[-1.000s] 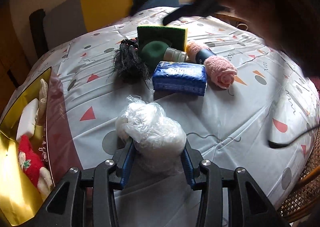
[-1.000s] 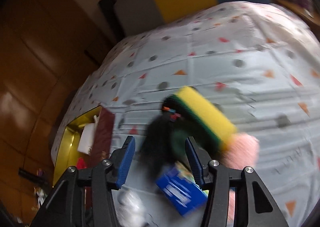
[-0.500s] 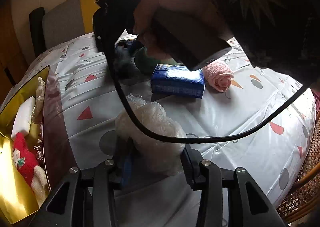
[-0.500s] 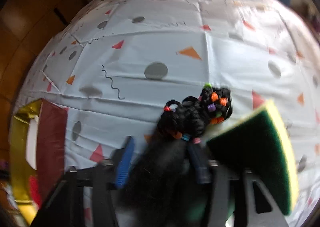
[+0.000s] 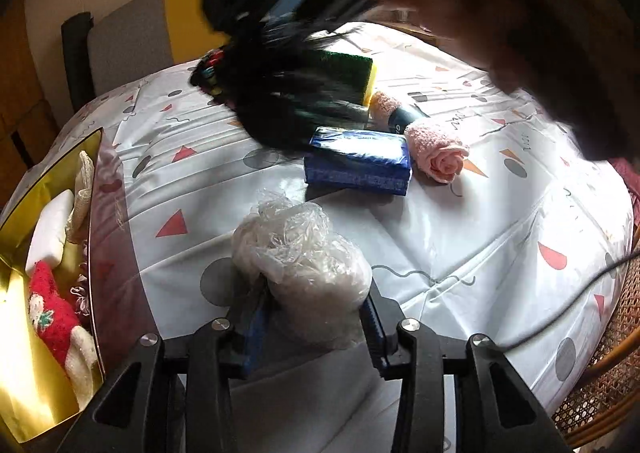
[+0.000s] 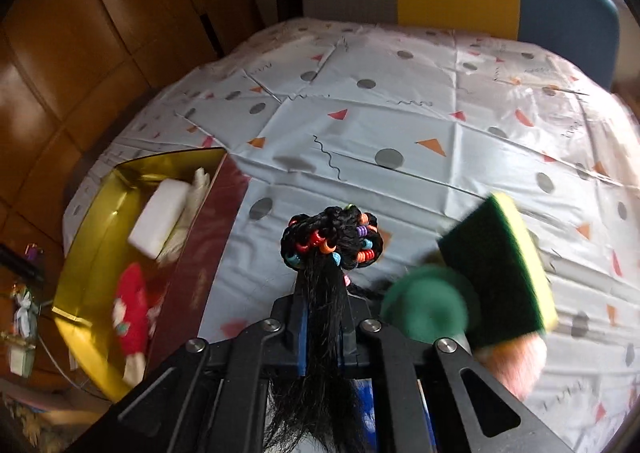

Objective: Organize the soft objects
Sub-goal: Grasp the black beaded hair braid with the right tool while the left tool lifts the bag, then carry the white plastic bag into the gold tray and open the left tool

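— Two things held. Where's the black hairpiece (image 6: 326, 317)?
— Pinched in the closed right gripper (image 6: 322, 337), beaded bun just beyond its fingertips, lower centre.
— And the plastic bag bundle (image 5: 300, 257)?
— Squeezed between the left gripper (image 5: 312, 325) pads, on the tablecloth (image 5: 460, 237).

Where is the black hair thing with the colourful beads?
In the right wrist view, the black hairpiece is pinched in the right tool, left of the green sponge.

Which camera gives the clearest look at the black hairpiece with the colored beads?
The right wrist view: the hairpiece is sharp, beads visible, its strands clamped in the right tongs. The left wrist view shows it only as a dark motion-blurred mass.
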Available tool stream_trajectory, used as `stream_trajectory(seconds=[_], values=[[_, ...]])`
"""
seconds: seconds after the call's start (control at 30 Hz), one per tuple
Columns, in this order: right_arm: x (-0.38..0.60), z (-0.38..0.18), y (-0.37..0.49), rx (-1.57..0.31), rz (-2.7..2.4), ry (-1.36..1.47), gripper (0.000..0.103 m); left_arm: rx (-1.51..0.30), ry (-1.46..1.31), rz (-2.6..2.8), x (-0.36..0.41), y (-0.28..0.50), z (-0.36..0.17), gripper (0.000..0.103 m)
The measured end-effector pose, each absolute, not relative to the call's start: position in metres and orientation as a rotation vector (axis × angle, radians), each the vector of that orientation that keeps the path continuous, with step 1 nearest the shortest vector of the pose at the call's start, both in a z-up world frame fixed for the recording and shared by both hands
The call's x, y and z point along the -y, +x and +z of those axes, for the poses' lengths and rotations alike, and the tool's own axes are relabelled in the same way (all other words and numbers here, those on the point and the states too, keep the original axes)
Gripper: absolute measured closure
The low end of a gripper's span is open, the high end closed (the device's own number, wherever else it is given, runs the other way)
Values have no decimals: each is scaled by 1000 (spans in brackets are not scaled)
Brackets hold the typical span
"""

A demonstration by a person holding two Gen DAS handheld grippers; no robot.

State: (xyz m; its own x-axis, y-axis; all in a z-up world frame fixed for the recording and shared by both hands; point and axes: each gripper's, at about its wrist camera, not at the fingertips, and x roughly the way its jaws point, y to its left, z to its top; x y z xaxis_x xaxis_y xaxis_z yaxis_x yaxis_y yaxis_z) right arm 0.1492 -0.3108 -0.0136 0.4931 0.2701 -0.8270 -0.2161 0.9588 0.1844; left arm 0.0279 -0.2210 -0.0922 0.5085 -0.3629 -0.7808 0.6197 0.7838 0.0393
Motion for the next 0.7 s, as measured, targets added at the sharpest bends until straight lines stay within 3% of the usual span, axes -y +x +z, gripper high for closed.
stream_trajectory(seconds=[0.4,0.5,0.57,0.63,0.7], values=[[325,-66,64,-1173,397,8,95,-872,321,-607,205,7,-73,65],[332,-77,59,-1163,390,79,91,-865,323,-603,201,2,-69,65],[337,-80,60,-1150,383,109,83,-860,319,-601,199,0,-66,65],[339,-78,62,-1130,382,128,55,-854,309,-601,197,1,-63,65],[338,-79,64,-1131,388,139,49,-840,295,-600,194,-2,-57,65]])
